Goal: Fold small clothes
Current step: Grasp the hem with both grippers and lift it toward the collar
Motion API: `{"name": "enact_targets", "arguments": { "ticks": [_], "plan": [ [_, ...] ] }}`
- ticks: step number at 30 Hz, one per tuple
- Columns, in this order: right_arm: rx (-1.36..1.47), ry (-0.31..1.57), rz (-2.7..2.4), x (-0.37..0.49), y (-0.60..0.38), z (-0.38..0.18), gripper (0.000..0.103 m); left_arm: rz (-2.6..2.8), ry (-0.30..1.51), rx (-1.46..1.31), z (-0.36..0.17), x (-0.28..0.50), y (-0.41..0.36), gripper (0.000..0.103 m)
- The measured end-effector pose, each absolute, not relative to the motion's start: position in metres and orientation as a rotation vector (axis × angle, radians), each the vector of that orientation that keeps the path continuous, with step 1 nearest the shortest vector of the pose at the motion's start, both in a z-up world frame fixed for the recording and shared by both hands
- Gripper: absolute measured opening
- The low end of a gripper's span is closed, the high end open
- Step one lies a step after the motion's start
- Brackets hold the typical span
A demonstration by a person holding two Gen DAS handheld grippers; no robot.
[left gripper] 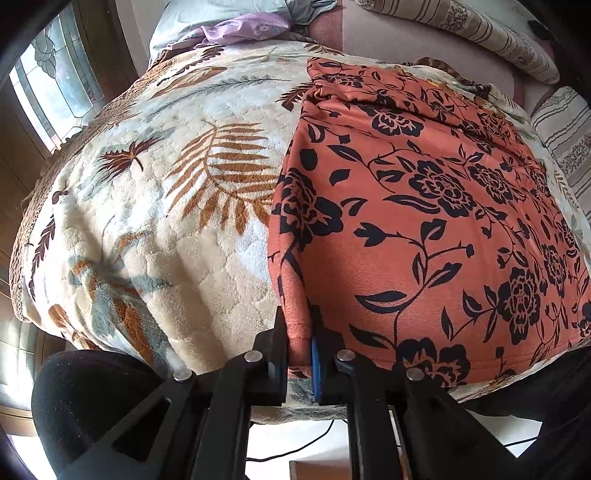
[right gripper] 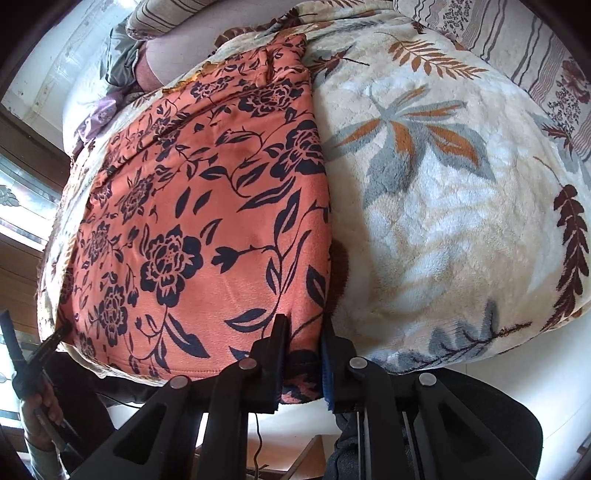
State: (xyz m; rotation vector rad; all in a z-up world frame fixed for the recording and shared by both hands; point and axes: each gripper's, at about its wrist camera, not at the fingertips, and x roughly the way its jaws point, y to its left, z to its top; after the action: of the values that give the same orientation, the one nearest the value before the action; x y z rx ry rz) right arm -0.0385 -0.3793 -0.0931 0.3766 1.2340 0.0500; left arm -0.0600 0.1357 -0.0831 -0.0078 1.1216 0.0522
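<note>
An orange garment with a black flower print (left gripper: 424, 229) lies flat on a cream leaf-pattern blanket (left gripper: 166, 221). My left gripper (left gripper: 299, 332) is shut on the garment's near left corner, a fold of cloth pinched between its jaws. In the right wrist view the same garment (right gripper: 207, 229) fills the left half, on the blanket (right gripper: 443, 221). My right gripper (right gripper: 303, 339) is closed on the garment's near right corner, cloth between its jaws. The left gripper (right gripper: 44, 350) and the hand holding it show at the lower left edge there.
Striped pillows (left gripper: 480, 33) lie at the far side of the bed. A purple cloth (left gripper: 243, 29) and a grey one sit at the far edge. A window (left gripper: 55, 85) is to the left. The floor with a cable (left gripper: 295, 450) lies below the bed edge.
</note>
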Motion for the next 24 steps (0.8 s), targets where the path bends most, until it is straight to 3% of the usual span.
{"name": "enact_targets", "arguments": {
  "ticks": [10,19,24],
  "plan": [
    [0.652,1.178,0.170,-0.037,-0.394,-0.084,0.013,0.035,1.095,-0.037,-0.068,-0.063,0.139,0.009],
    [0.833,1.000,0.239,-0.020,-0.419,-0.051,0.011,0.007,1.012,-0.110,-0.026,-0.050,0.147,0.009],
    [0.756,1.096,0.185,-0.017,-0.417,-0.070,0.013,0.008,1.044,-0.082,-0.036,-0.044,0.143,0.009]
  ]
}}
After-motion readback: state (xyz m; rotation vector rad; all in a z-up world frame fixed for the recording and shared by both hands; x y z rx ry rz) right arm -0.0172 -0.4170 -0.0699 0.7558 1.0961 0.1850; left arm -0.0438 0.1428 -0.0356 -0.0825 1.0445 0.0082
